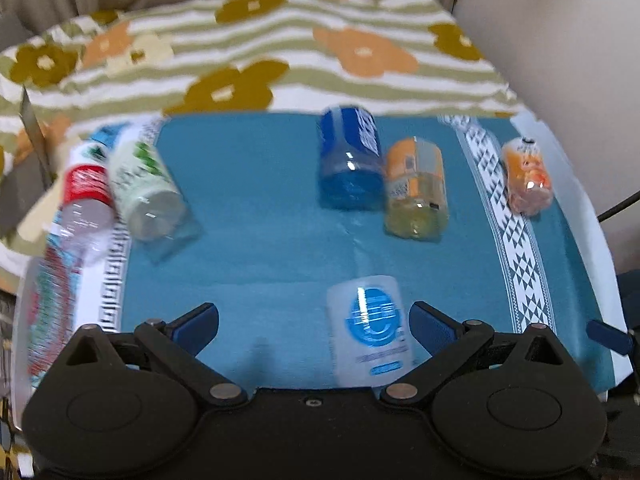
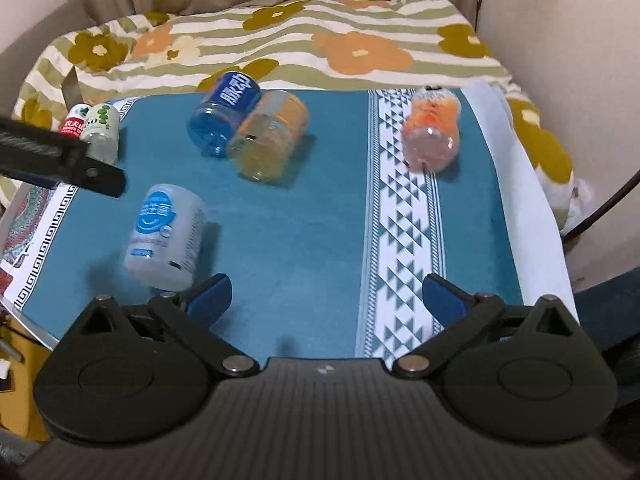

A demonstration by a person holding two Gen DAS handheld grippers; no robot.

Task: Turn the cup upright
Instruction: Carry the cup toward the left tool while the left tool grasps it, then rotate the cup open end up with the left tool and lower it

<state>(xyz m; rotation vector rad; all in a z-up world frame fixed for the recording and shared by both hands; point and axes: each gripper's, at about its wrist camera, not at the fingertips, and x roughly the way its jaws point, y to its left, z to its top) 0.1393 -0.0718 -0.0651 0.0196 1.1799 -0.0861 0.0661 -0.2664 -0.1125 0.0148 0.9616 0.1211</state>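
Several cut-bottle cups stand mouth-down on a teal cloth. A frosted white cup with a blue round logo stands between my left gripper's open fingers, nearer the right finger; it also shows in the right wrist view. Behind are a blue cup, an orange-yellow cup and an orange-pink cup. My right gripper is open and empty over the cloth.
A green-label cup and a red-label cup stand at the cloth's left edge. A flowered striped bedspread lies behind. The left gripper's body shows in the right wrist view.
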